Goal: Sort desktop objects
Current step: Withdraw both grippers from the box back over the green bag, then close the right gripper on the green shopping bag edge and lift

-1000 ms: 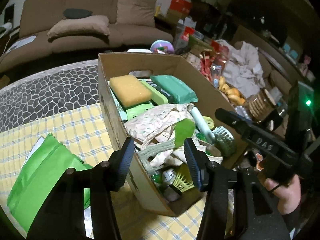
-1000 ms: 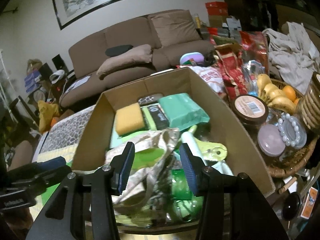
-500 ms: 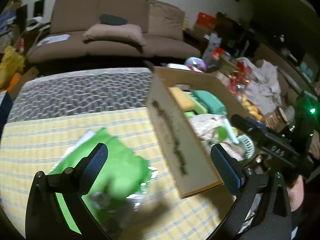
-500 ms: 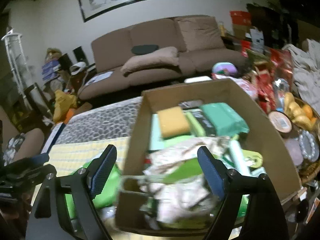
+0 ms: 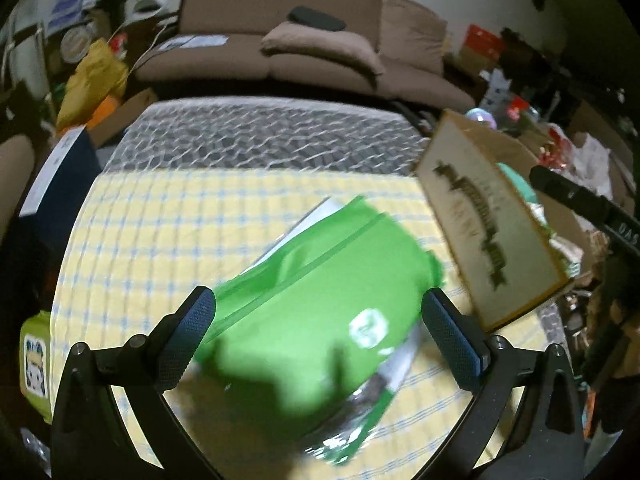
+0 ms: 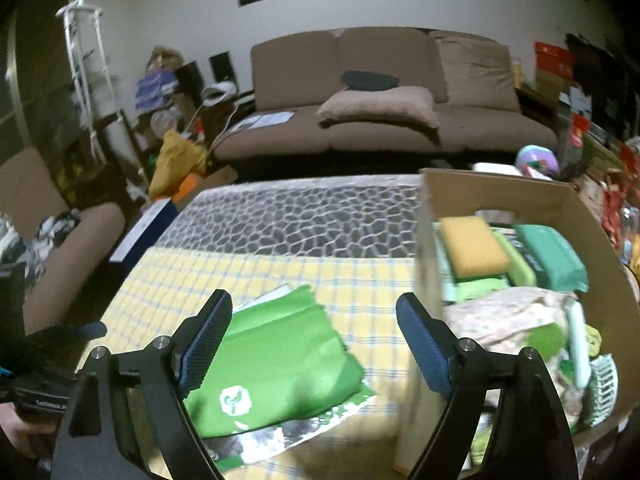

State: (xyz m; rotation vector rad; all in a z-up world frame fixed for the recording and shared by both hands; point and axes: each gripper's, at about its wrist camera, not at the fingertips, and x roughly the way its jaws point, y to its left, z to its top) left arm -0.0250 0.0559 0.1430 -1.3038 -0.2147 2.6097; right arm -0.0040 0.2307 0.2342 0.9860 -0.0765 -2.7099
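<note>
Yellow checked tablecloth (image 6: 256, 280) over pebble-patterned tabletop (image 6: 304, 220), green pouch (image 6: 280, 364) beside cardboard box (image 6: 600, 248), brown sofa (image 6: 384, 92) behind, left gripper (image 5: 320, 336) and right gripper (image 6: 314, 344) both spread wide, empty

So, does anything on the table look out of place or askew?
Only the green pouch: it lies alone and askew on the yellow checked cloth, outside the cardboard box that holds the other items. Nothing looks spilled or damaged.

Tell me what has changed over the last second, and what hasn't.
Both grippers swung from over the cardboard box to the green pouch on the yellow checked cloth. The left gripper and the right gripper went from narrow to wide open, holding nothing. The pouch, the box and its contents stayed put.
</note>
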